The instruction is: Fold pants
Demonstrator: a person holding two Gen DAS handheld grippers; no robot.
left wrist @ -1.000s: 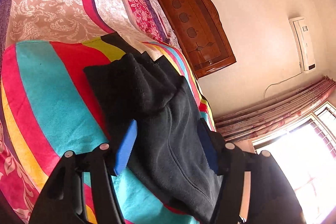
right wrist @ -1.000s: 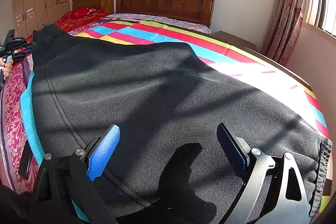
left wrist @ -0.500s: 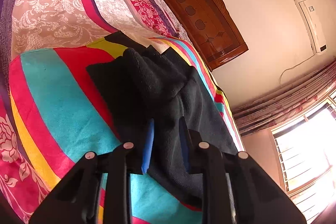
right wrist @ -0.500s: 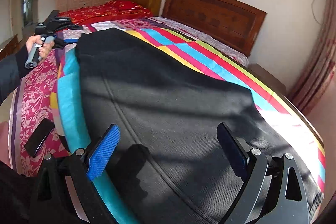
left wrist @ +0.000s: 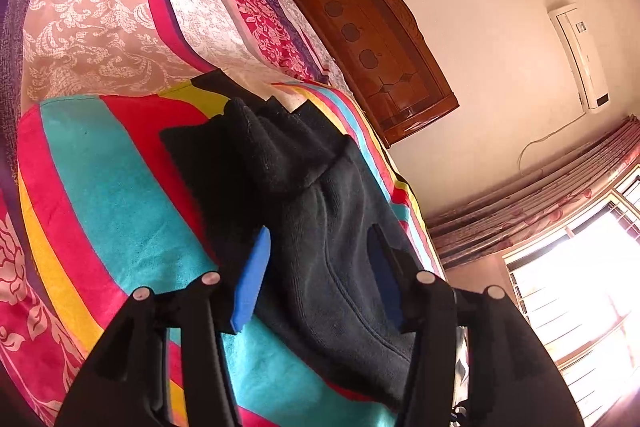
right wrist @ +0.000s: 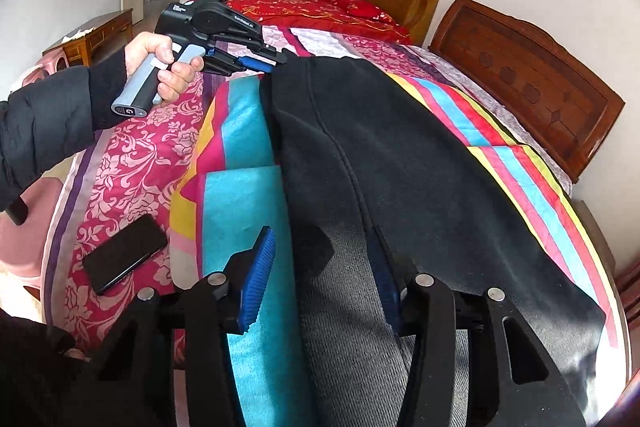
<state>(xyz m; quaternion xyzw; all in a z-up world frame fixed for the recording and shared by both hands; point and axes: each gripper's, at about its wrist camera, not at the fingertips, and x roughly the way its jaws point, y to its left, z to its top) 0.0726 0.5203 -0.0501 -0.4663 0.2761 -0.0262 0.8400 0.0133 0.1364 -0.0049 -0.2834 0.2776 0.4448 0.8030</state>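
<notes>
Right wrist: phone beside pants; both grippers' jaws spread, holding nothing.

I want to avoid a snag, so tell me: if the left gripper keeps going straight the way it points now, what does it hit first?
Most likely the black pants. The left gripper is open, and the dark fabric fills the gap between its blue pads, running ahead over the striped blanket. Depth is unclear, so the contact point is a guess.

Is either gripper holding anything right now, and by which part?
Nothing is held. Left gripper and right gripper are open over the dark grey fleece pants.
</notes>
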